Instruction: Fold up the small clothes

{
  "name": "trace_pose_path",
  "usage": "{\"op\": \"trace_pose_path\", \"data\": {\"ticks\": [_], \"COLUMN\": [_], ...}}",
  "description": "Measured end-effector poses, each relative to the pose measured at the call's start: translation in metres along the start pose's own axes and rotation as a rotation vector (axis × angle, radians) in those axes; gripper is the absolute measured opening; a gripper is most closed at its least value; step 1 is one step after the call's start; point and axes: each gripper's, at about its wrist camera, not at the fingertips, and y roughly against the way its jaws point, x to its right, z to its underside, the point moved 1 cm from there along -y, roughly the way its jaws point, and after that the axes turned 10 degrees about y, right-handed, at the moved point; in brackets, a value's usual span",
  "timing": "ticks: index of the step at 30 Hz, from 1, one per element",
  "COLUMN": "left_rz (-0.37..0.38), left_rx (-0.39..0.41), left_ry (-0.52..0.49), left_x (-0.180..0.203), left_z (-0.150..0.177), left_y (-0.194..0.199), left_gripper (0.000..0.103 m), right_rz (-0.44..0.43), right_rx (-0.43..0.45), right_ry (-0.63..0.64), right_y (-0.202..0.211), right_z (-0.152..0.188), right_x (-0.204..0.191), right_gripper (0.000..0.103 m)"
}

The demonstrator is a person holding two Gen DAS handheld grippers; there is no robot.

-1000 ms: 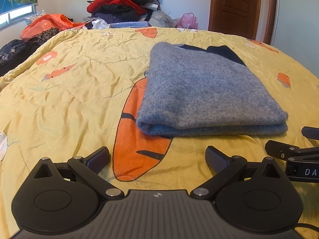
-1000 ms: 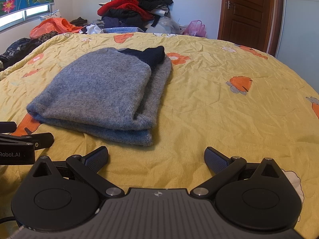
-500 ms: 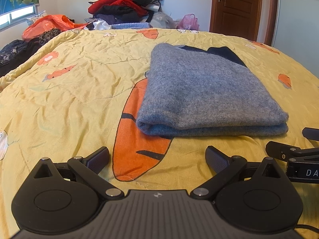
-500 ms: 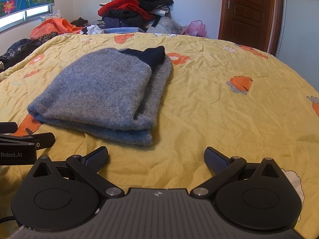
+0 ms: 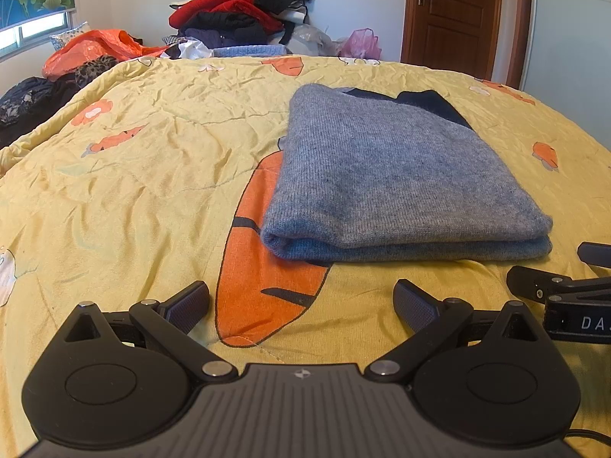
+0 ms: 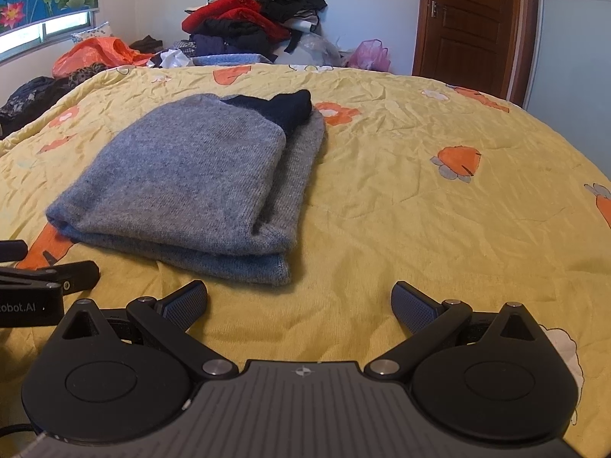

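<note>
A folded grey sweater (image 5: 385, 175) lay on the yellow bedspread (image 5: 145, 175), centre-right in the left wrist frame and centre-left in the right wrist frame, a dark navy part (image 6: 282, 108) showing at its far end. The left claw (image 5: 301, 301) sat released at the bottom of its frame, holding nothing. The right claw (image 6: 299, 301) was likewise spread and empty, just short of the sweater's near edge. A heap of clothes (image 6: 252, 19) stood at upper centre, a wooden door (image 6: 473, 23) at upper right.

One folded grey sweater (image 5: 389, 175), two grippers — left gripper (image 5: 301, 301), right gripper (image 6: 299, 301) — one door (image 5: 454, 15), one clothes heap (image 5: 244, 11)
</note>
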Motion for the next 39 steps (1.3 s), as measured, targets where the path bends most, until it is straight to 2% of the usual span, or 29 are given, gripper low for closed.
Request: {"op": "trace_pose_path", "data": {"ticks": [18, 27, 31, 35, 39], "left_rz": [-0.001, 0.007, -0.022, -0.020, -0.028], "left_rx": [0.000, -0.010, -0.034, -0.010, 0.005], "left_ry": [-0.001, -0.019, 0.001, -0.008, -0.014], "left_x": [0.000, -0.001, -0.001, 0.004, 0.007], "left_z": [0.000, 0.000, -0.003, -0.009, -0.016], "left_y": [0.000, 0.003, 0.012, 0.025, 0.033], "left_gripper": [0.103, 0.103, 0.103, 0.103, 0.103], "right_rz": [0.004, 0.004, 0.000, -0.038, -0.019], "right_rx": [-0.004, -0.072, -0.099, -0.134, -0.129], "right_ry": [0.011, 0.015, 0.029, -0.016, 0.004], "right_y": [-0.003, 0.002, 0.012, 0.015, 0.018], "right_z": [-0.001, -0.007, -0.010, -0.016, -0.021], "right_x": [-0.001, -0.007, -0.014, -0.012, -0.015], "right_gripper": [0.103, 0.103, 0.103, 0.102, 0.102]}}
